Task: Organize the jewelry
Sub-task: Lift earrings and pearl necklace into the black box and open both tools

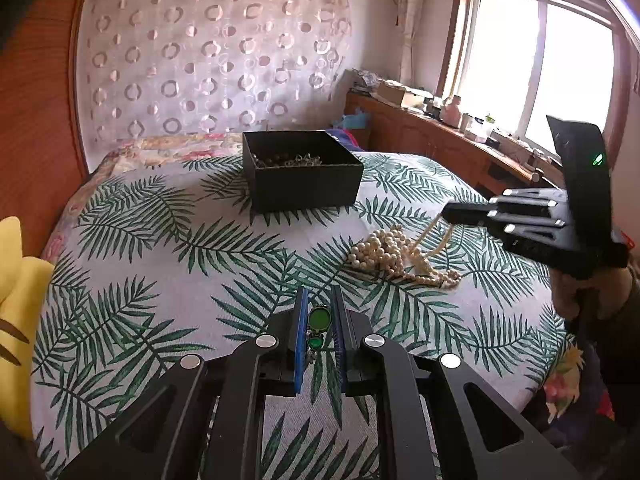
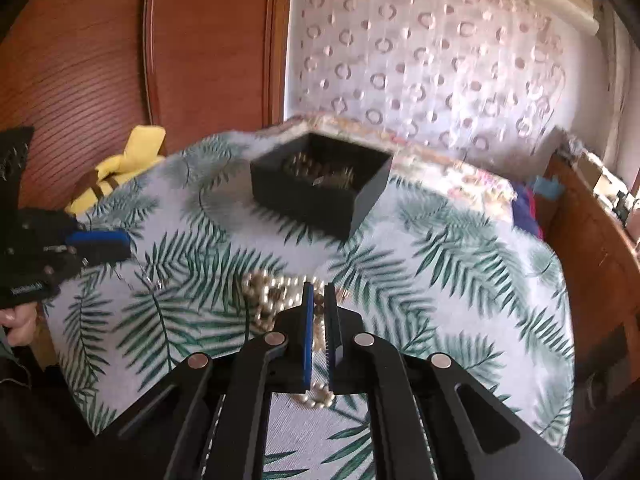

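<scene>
A black open box [image 1: 304,176] with jewelry inside stands on the leaf-print cloth; it also shows in the right wrist view [image 2: 320,188]. My left gripper [image 1: 319,316] is shut on a green-stone pendant [image 1: 319,316], held above the cloth; it also shows in the right wrist view [image 2: 120,246]. My right gripper [image 1: 448,214] is shut on a pearl necklace [image 1: 396,252], lifting strands from the heap on the cloth. In the right wrist view the pearls [image 2: 272,292] run between the narrow jaws of that gripper [image 2: 319,292] and hang below.
A yellow plush toy [image 2: 120,164] lies at the cloth's left edge by the wooden headboard [image 2: 120,60]. A wooden sideboard [image 1: 440,136] with clutter runs under the window at right. A patterned curtain hangs behind the bed.
</scene>
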Demonstrator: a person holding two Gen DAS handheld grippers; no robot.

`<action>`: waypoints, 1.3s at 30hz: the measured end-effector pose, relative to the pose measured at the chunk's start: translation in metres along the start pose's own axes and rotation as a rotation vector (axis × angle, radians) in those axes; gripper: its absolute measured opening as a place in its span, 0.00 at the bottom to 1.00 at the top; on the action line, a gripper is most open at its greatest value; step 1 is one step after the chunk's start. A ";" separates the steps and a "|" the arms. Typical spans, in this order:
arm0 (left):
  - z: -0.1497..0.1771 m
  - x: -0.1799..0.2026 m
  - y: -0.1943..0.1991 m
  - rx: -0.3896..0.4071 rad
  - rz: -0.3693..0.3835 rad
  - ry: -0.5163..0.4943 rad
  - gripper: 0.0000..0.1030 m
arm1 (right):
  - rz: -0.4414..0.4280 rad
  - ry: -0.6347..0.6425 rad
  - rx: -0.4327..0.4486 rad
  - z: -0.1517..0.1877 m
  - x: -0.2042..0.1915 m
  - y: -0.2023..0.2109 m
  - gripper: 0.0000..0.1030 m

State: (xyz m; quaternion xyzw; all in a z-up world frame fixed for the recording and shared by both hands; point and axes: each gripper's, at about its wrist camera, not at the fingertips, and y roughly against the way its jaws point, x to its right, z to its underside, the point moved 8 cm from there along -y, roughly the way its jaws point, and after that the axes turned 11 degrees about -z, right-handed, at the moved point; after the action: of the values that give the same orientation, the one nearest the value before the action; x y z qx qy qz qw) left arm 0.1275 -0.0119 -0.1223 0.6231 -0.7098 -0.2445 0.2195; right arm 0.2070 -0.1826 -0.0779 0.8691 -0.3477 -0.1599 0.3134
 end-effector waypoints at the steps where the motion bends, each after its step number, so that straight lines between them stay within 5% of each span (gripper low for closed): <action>1: -0.001 0.000 0.001 0.004 0.002 0.001 0.10 | -0.002 0.005 0.017 -0.006 -0.001 0.006 0.05; 24: -0.062 -0.005 0.010 0.094 0.006 -0.025 0.10 | 0.092 0.149 0.200 -0.119 0.003 0.087 0.05; 39: -0.121 -0.020 -0.004 0.136 -0.034 -0.071 0.10 | 0.114 0.208 0.231 -0.196 0.003 0.072 0.05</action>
State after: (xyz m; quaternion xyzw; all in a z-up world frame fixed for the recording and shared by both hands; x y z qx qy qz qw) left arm 0.2079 -0.0018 -0.0299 0.6395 -0.7213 -0.2217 0.1472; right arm 0.2702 -0.1404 0.1164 0.8900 -0.3783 -0.0102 0.2543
